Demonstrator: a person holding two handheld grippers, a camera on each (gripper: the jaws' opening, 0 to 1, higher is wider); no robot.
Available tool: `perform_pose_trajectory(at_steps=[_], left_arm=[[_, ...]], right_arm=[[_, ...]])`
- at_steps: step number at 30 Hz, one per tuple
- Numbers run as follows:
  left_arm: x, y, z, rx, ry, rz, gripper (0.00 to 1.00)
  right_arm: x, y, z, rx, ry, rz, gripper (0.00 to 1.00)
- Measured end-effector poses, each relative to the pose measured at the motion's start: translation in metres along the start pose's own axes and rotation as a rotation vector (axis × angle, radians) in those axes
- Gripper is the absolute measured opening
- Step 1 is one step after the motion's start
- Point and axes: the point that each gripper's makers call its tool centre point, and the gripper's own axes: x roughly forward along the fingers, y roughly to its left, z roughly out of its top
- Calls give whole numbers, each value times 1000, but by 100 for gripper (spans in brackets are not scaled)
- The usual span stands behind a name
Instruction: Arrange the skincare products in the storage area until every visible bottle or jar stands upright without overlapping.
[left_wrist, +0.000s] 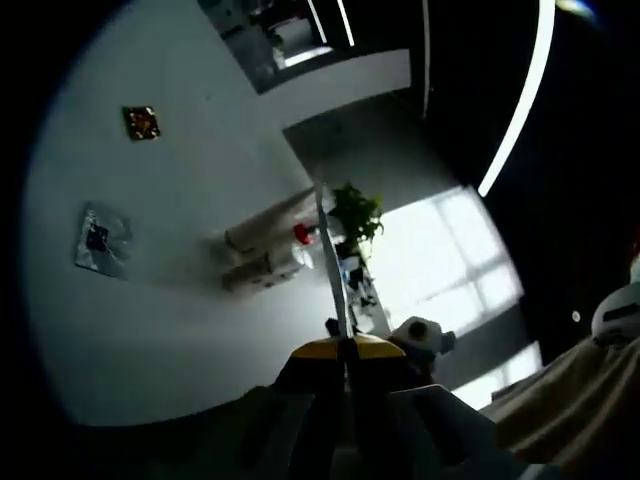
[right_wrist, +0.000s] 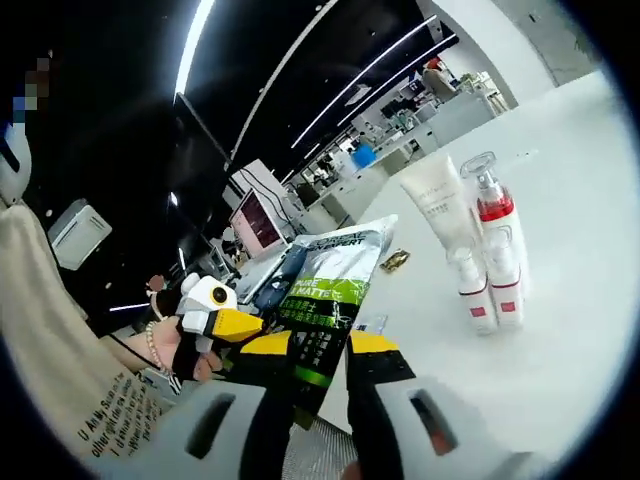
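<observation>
A green, black and white pouch (right_wrist: 335, 290) is held up off the white table (right_wrist: 560, 330). My left gripper (left_wrist: 345, 348) is shut on its edge, which rises as a thin line (left_wrist: 332, 250) from the jaws. In the right gripper view the left gripper (right_wrist: 238, 325) touches the pouch's left side. My right gripper (right_wrist: 320, 345) stands open, with the pouch's lower part between its jaws. A white tube (right_wrist: 435, 200), a red-banded pump bottle (right_wrist: 490, 205) and two small red-labelled bottles (right_wrist: 470, 290) (right_wrist: 505, 285) stand upright together. The same group (left_wrist: 268, 250) sits mid-table.
Two foil sachets (left_wrist: 103, 240) (left_wrist: 141, 122) lie apart on the table (left_wrist: 180, 330). A small gold sachet (right_wrist: 395, 260) lies near the tube. A hand with a bead bracelet (right_wrist: 155, 350) and a beige sleeve (right_wrist: 70, 390) are at left. A plant (left_wrist: 355, 212) stands beyond the table.
</observation>
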Motion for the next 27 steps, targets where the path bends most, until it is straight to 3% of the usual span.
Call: perform_pose_trajectory(at_steps=[8,15,27], left_arm=[[2,5,6,-8,-13,17,0],[6,17,6,-20,-11,48,0],[16,41,12,-49,2,108,0]], right_arm=[[-4,-6,-4,-26,13,-20,29],[-5,-14,-3,-56,22,-57,47],[-12,-30,-2,-95,62,-122,68]])
